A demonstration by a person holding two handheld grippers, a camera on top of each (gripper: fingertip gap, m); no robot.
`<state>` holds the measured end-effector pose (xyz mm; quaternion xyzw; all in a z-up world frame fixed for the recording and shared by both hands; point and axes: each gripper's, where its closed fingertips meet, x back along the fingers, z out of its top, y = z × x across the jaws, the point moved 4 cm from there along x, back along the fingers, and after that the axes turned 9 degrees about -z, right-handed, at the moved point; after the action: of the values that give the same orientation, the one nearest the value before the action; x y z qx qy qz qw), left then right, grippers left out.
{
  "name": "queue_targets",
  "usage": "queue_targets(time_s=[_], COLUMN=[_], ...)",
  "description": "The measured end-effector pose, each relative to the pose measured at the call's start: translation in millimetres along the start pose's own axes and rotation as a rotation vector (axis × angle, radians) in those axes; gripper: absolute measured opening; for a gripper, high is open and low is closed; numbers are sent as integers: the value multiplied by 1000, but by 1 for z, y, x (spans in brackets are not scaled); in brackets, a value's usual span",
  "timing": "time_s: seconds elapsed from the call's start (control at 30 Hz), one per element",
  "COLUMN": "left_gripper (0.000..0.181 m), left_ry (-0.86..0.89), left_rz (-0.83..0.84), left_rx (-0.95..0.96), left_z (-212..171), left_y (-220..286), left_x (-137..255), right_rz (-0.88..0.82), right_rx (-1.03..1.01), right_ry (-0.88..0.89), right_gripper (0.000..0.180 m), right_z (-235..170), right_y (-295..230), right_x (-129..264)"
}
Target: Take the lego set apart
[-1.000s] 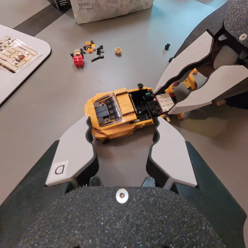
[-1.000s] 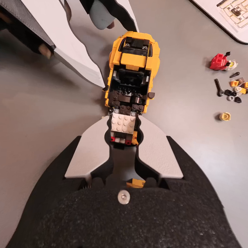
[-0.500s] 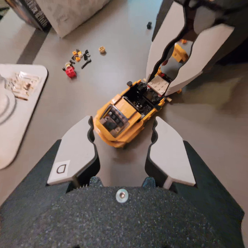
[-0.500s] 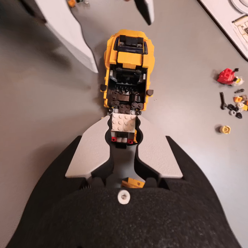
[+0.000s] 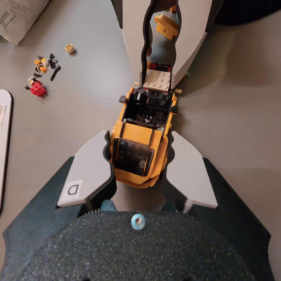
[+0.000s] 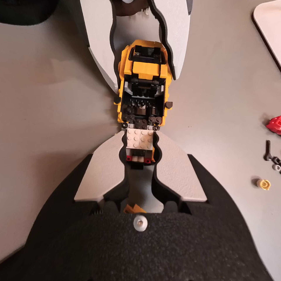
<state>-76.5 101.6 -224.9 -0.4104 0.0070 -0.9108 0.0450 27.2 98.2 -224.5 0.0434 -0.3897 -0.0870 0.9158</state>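
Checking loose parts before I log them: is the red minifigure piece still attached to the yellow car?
No, the red minifigure piece lies on the table apart from the yellow car, beside a cluster of small loose parts.

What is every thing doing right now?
Lego car: on the table, roof missing, gripped at both ends.
Left gripper: around the windscreen end.
Right gripper: shut on the grey-plate end.
Red minifigure: lying down.
Loose small pieces: scattered.

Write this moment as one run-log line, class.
stage: bracing | left gripper: open, straddling yellow car's windscreen end | right gripper: shut on pale grey plates | loose pieces: on table
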Motion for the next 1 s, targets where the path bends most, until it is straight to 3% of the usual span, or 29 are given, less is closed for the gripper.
queue_targets(time_s=[0.37,0.77,0.8,0.83,1.0], left_gripper=[72,72,72,72,71], left_ry=[-22,-27,-37,-74,-99], left_rz=[-3,-5,-1,35,16], left_rx=[13,28,29,61,11], left_z=[0,3,2,-2,0], left_y=[0,0,0,-5,0], left_x=[3,4,3,1,1], right_rz=[-12,-52,-57,-88,-134], right_rx=[-11,32,81,97,160], right_ry=[177,258,253,323,270], right_gripper=[32,31,25,0,0], right_z=[2,3,2,9,5], right_y=[3,3,-1,-4,-1], right_x=[5,15,17,23,18])
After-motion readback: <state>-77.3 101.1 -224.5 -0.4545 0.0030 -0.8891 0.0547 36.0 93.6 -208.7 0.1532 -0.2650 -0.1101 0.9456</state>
